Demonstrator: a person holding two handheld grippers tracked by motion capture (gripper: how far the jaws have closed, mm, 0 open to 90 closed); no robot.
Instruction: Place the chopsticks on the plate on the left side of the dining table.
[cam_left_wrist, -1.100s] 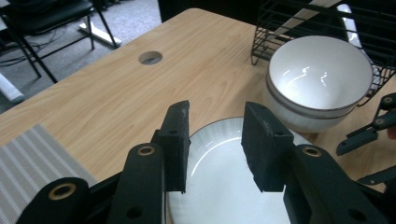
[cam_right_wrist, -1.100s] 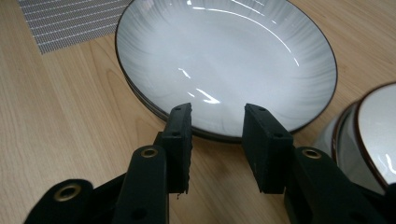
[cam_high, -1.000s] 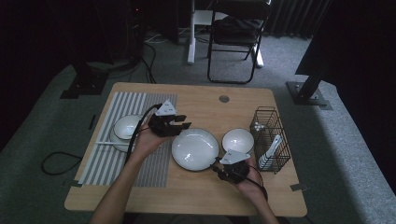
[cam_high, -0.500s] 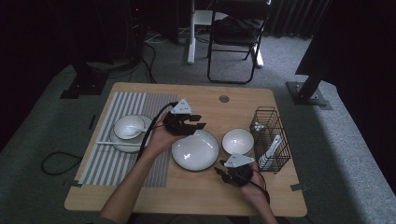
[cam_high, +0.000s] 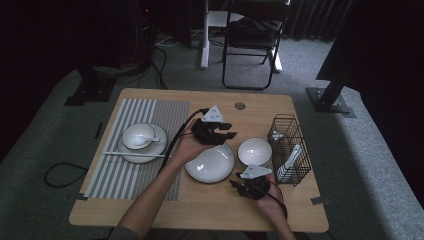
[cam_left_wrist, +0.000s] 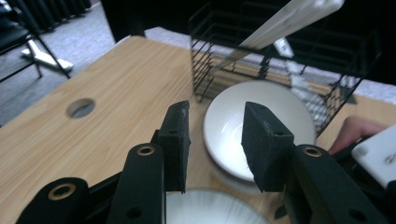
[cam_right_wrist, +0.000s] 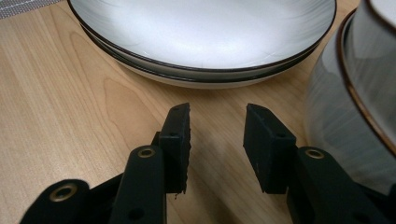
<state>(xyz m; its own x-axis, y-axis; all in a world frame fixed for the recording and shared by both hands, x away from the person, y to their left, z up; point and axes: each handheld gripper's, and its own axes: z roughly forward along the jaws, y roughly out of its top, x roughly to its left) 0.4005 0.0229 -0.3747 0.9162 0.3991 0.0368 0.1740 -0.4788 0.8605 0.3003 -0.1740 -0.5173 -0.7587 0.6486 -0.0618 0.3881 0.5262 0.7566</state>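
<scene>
A white plate (cam_high: 210, 164) with a dark rim lies mid-table, and a white bowl (cam_high: 254, 151) stands just right of it. My left gripper (cam_high: 230, 135) hovers over the plate's far edge, open and empty. Along its jaws (cam_left_wrist: 215, 126) I look at the bowl (cam_left_wrist: 261, 126) and the plate's rim (cam_left_wrist: 210, 207) below. My right gripper (cam_high: 236, 185) sits low on the table by the plate's near right edge. Its jaws (cam_right_wrist: 217, 126) are open, have just been opening a little, and have nothing between them. They face the plate (cam_right_wrist: 205, 32), with the bowl (cam_right_wrist: 355, 93) at the right.
A black wire basket (cam_high: 289, 149) with white utensils stands at the right of the table. On the striped placemat (cam_high: 165, 115) at the left sit a small bowl with a spoon (cam_high: 140, 137) on a plate, and chopsticks (cam_high: 132, 155). A round hole (cam_high: 240, 106) is near the far edge.
My left gripper has moved rightward from near the placemat to over the plate's far edge. The right gripper has stayed near the plate's near right edge.
</scene>
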